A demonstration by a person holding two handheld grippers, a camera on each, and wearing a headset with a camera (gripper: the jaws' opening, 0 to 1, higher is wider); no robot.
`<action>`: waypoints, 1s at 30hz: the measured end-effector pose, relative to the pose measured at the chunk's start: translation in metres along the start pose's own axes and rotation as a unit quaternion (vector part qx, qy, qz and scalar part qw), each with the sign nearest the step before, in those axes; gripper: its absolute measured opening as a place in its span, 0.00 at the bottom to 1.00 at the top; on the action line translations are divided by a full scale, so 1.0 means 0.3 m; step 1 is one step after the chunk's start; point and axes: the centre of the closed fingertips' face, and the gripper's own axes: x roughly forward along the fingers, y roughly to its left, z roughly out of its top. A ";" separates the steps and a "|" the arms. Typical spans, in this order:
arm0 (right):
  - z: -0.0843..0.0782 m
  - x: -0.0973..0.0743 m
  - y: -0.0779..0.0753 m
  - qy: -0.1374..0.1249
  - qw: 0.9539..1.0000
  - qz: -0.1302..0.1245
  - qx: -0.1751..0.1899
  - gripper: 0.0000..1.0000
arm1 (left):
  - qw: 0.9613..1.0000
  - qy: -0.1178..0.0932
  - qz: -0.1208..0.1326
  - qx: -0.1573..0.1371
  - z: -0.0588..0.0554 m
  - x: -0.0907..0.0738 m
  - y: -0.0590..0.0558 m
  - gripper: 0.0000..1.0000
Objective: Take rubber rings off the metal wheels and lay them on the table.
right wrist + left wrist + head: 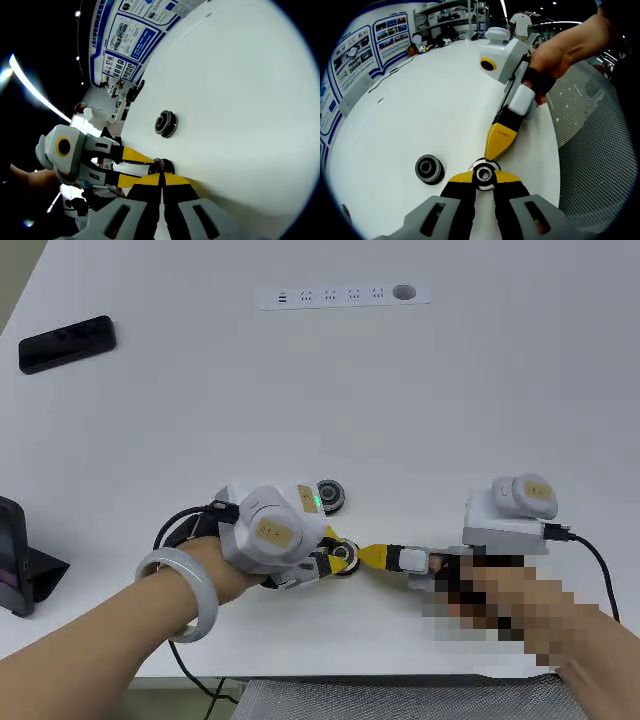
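Metal wheel [484, 173] clamped in the left hand-held gripper [484, 177], close to the table [450, 390] edge at 6 o'clock.
Right hand-held gripper [489, 154] came in from 3 o'clock with its jaws together and its tip touching the held wheel's rim. Whether it pinched the rubber ring could not be made out. A second wheel [328, 496] lay near, at 12 o'clock of the held one, apart from both grippers. Open table ran from 9 round to 3 o'clock, as far as a power strip [343, 295] at 12 and a black device [67, 343] at 10. In the head view the left gripper's body hid most of its own jaws.
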 end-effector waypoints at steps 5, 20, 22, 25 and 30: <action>-0.002 0.003 0.007 0.002 1.000 -0.002 -0.003 0.02 | 1.000 0.001 0.000 0.001 0.000 0.001 -0.001 0.13; 0.004 0.006 0.030 -0.003 1.000 -0.003 -0.008 0.02 | 1.000 0.003 -0.001 0.003 0.000 0.000 -0.001 0.13; 0.004 0.007 0.038 -0.003 1.000 -0.002 -0.009 0.02 | 1.000 0.003 -0.001 0.004 0.000 0.000 -0.001 0.13; 0.004 0.008 0.046 -0.004 1.000 -0.002 -0.012 0.02 | 1.000 0.003 -0.001 0.005 0.000 0.000 -0.001 0.13; 0.006 0.008 0.053 -0.003 1.000 0.000 -0.015 0.01 | 1.000 0.003 -0.001 0.005 0.000 -0.001 -0.001 0.13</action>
